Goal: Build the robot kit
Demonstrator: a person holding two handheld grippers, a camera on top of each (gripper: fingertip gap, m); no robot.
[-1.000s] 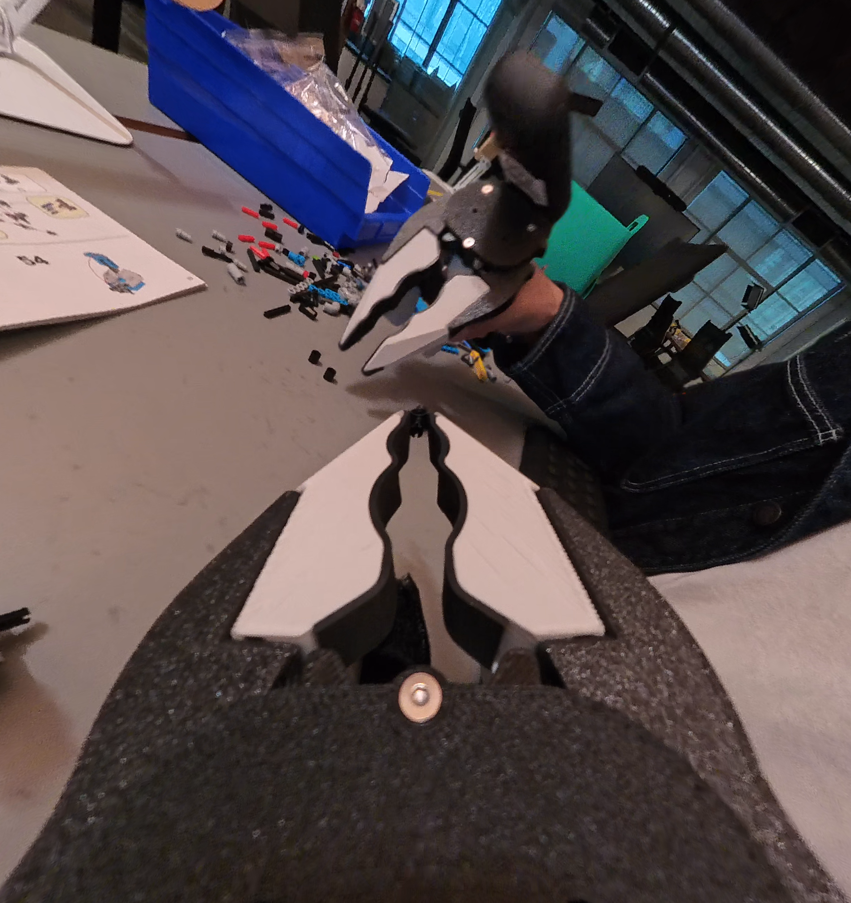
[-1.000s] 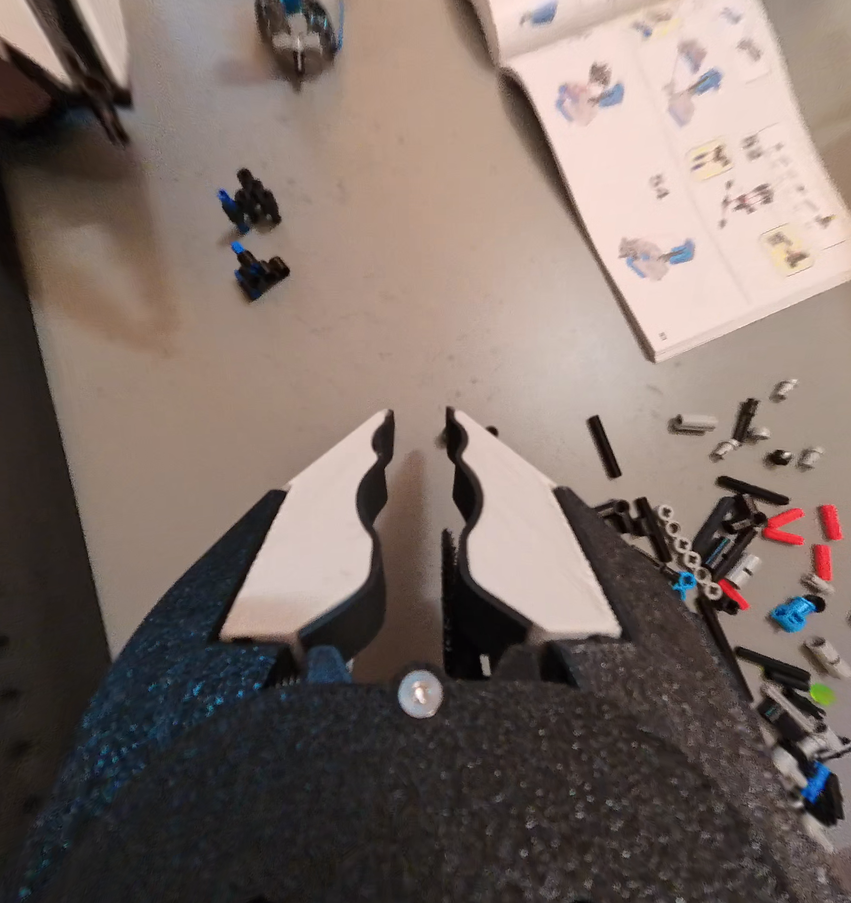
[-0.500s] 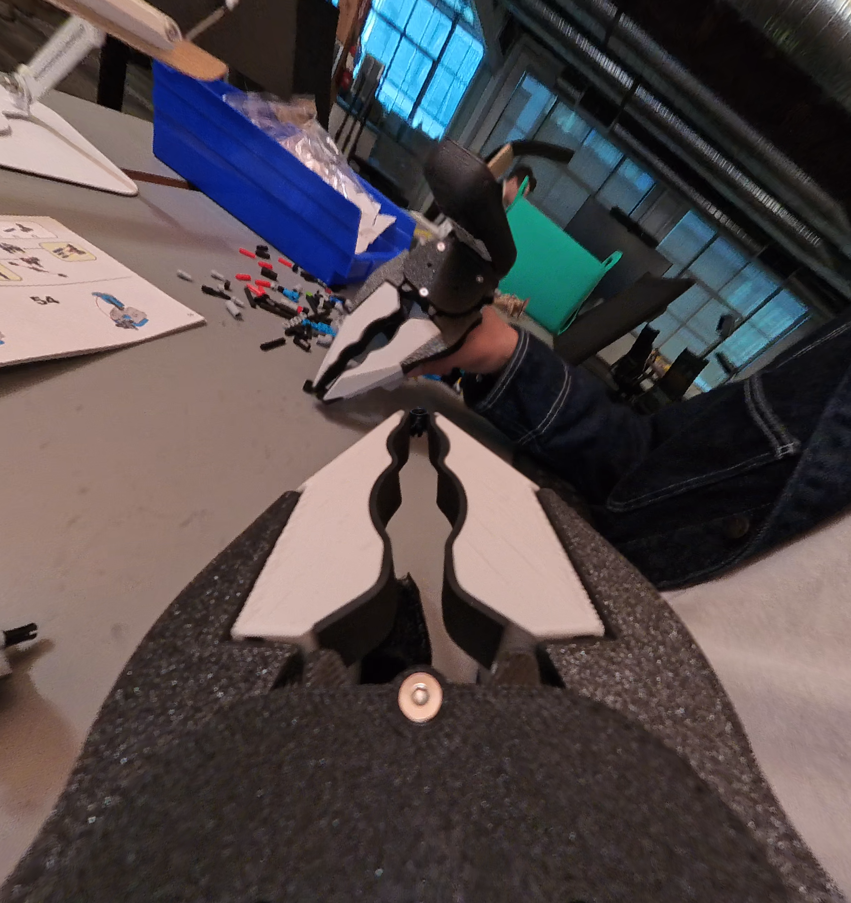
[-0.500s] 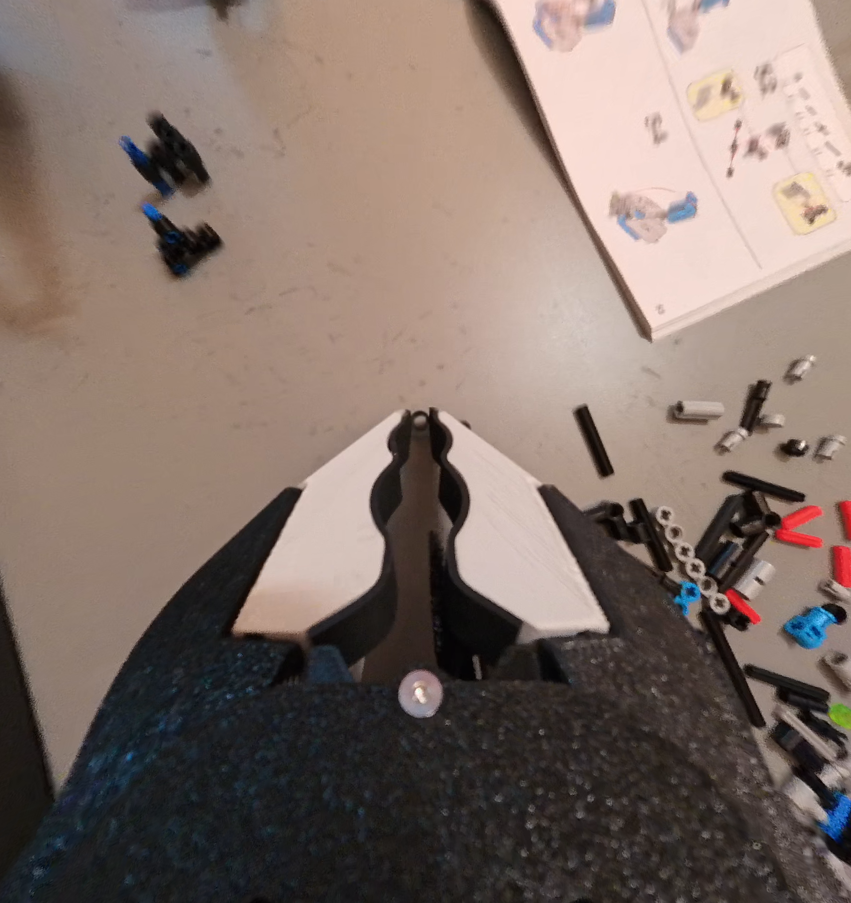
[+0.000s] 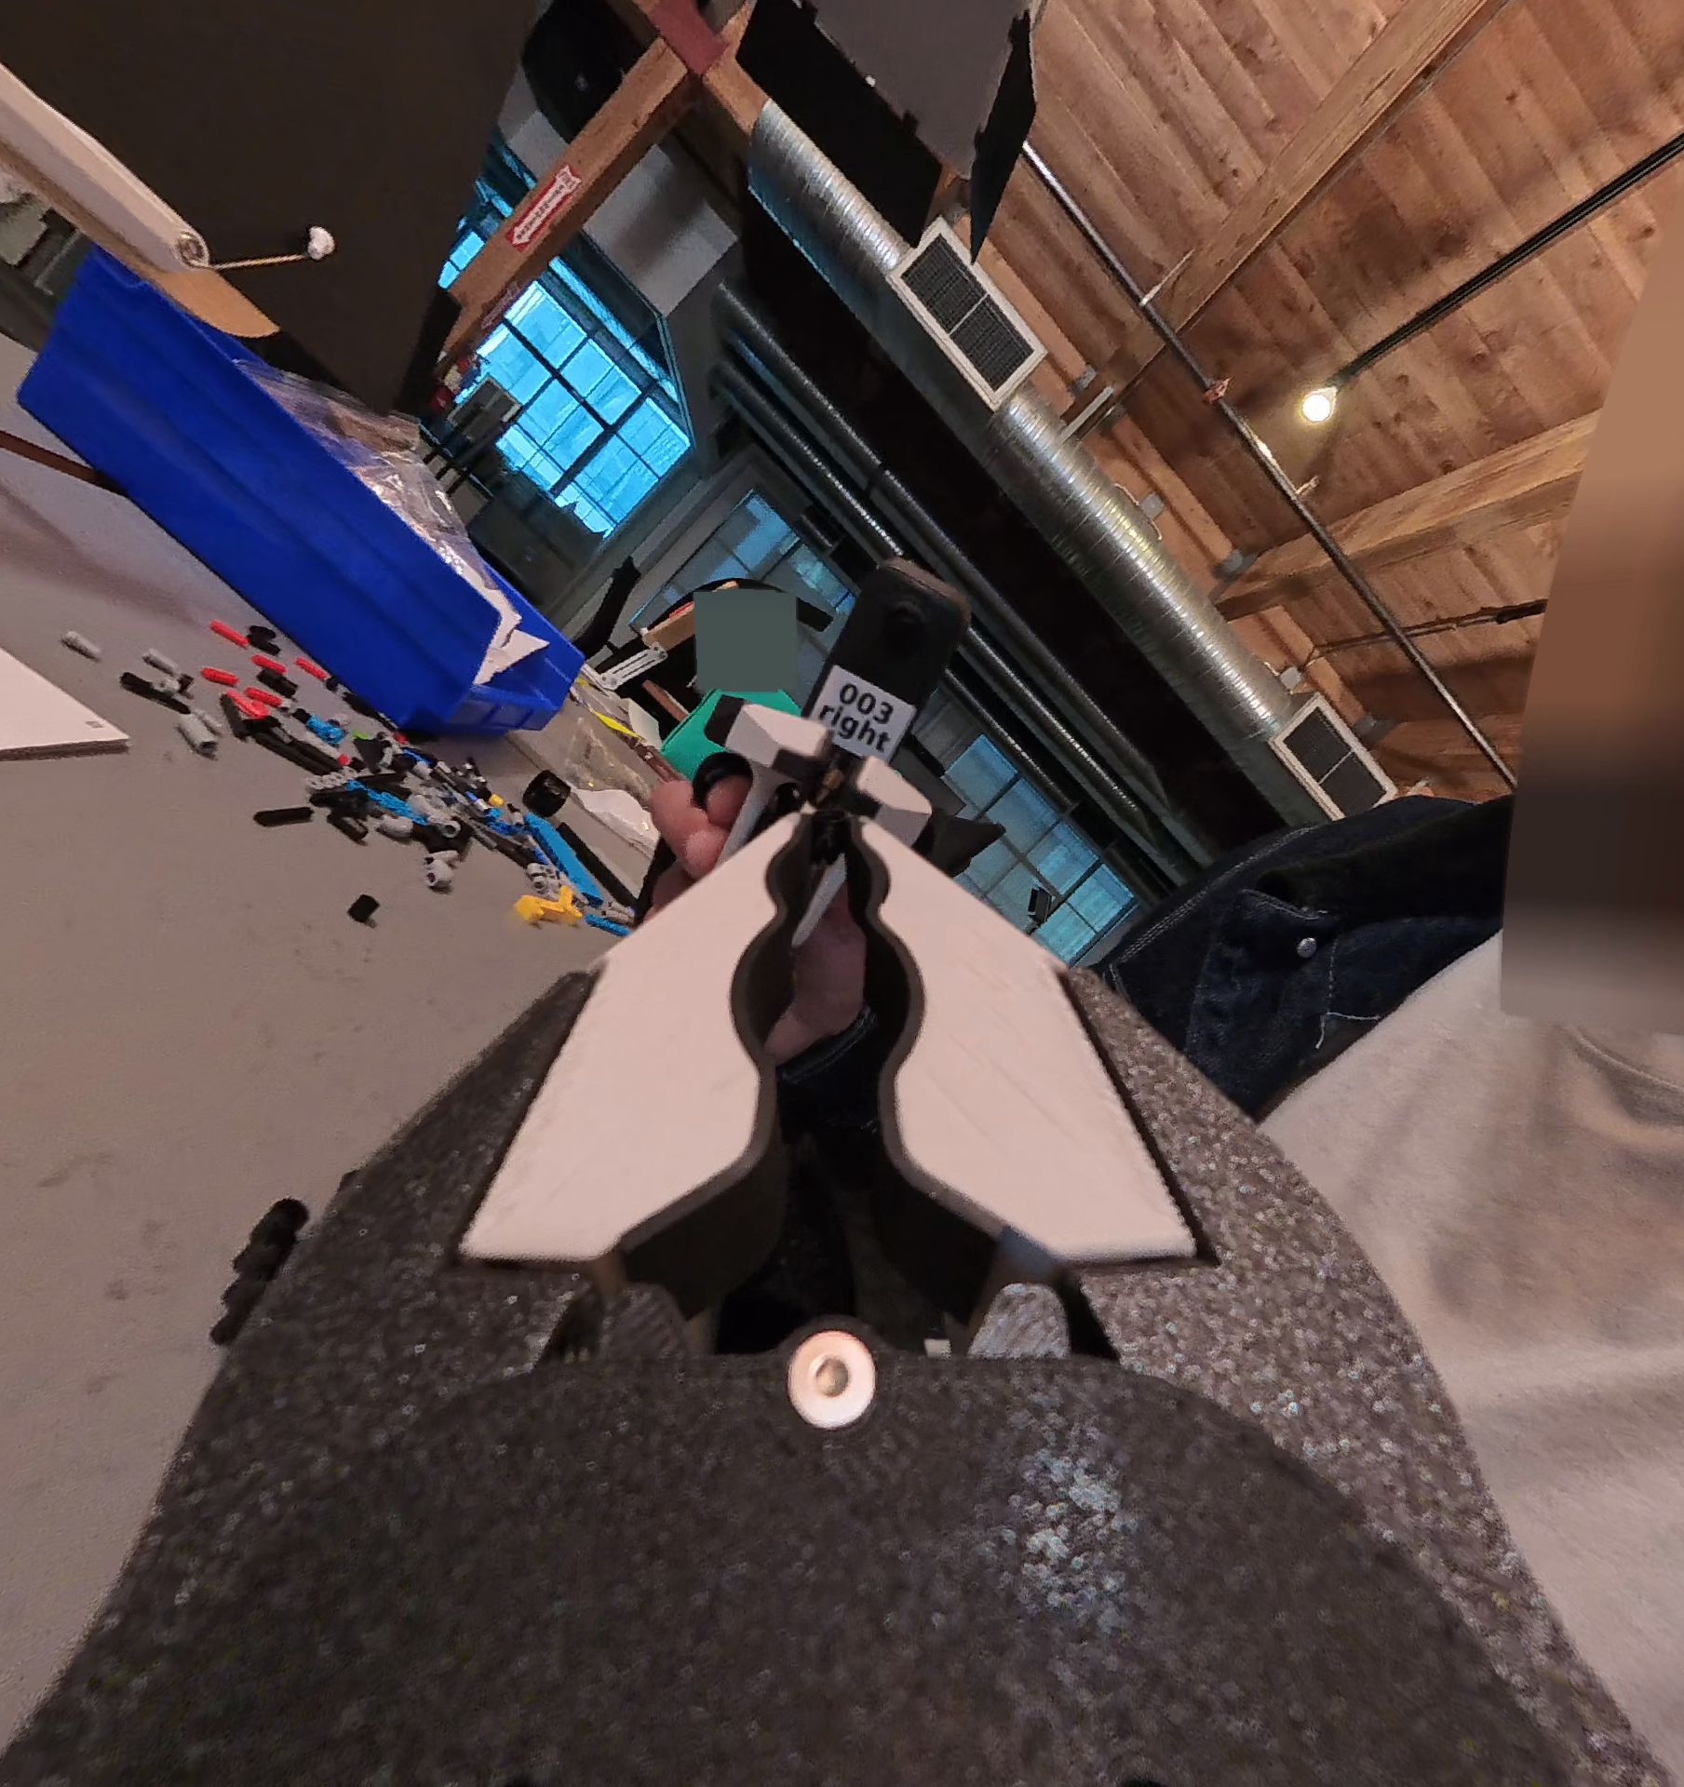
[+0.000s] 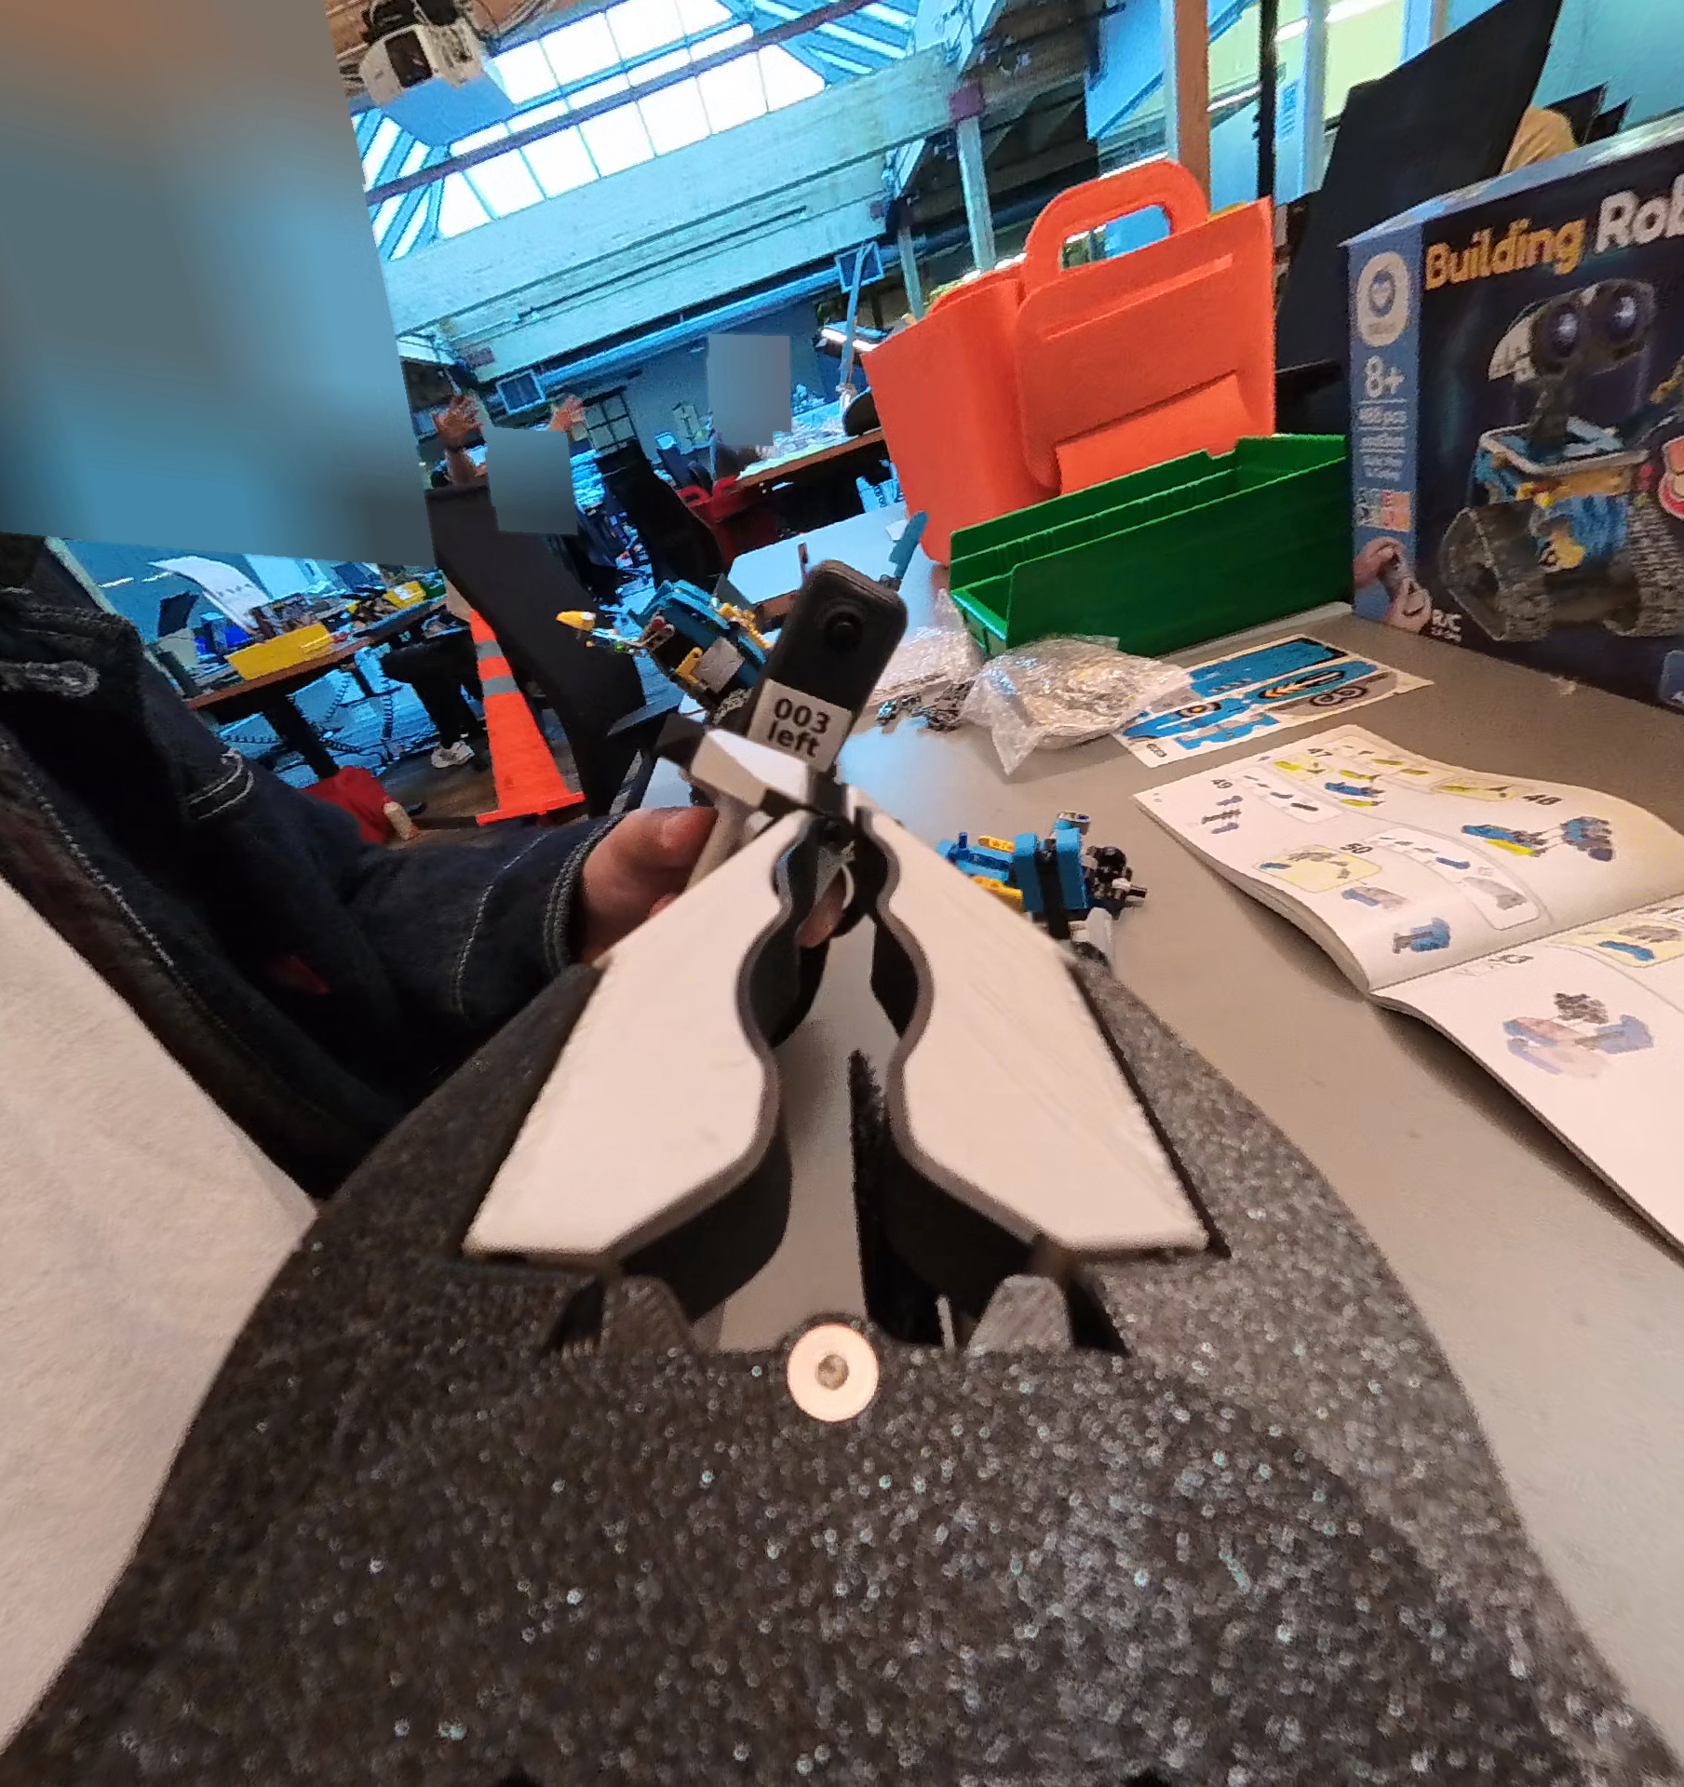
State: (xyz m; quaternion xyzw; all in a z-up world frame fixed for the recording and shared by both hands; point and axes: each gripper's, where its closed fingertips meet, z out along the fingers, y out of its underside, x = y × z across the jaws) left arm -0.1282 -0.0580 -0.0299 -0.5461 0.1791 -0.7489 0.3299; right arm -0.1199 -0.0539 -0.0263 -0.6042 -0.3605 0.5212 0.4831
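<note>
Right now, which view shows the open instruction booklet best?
The right wrist view: the instruction booklet lies open on the grey table, both pages readable as diagrams. The left wrist view catches only one white corner at its left edge.

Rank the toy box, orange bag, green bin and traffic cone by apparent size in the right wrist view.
1. Orange bag and toy box: alike; the box is cropped, so unsure.
2. Green bin.
3. Traffic cone, though it stands farther off.
</note>
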